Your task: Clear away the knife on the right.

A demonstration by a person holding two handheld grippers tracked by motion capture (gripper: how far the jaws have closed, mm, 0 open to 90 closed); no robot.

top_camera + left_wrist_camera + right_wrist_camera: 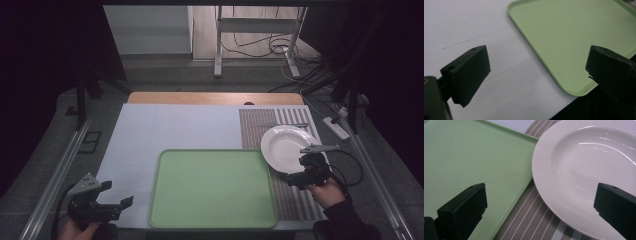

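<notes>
The left gripper (118,193) hovers over the table's near left corner, jaws wide apart and holding nothing. In the left gripper view its jaws straddle bare white sheet (474,27) and the tray's near left corner, with the table's dark near edge just below. The sheet between this gripper and the tray is bare, and a broad bare stretch of it runs along the far side up to a strip of wood (215,97) at the table's far edge.

The tray (212,187) is pale green, rectangular with rounded corners and a low raised rim, and nothing lies in it. It sits at the middle of the near edge, its near rim almost flush with that edge.

Right of the tray, a striped brown-and-white mat (295,200) covers the table's right side from far to near. The plate (285,145) lies on it, white, round and deep, with a wide, faintly ridged rim and a glossy hollow. Its left rim comes up to the tray's far right corner; whether they touch I cannot tell. A thin metal piece (295,125) lies on the mat beyond the plate, too small to identify.

The right gripper (290,167) hangs over the plate's near right rim, held by a hand (327,192) near the table's right edge. In the right gripper view its jaws stand wide apart, gripping nothing: one over the tray (461,165), the other over the plate (584,170), with striped mat (534,220) between.
</notes>
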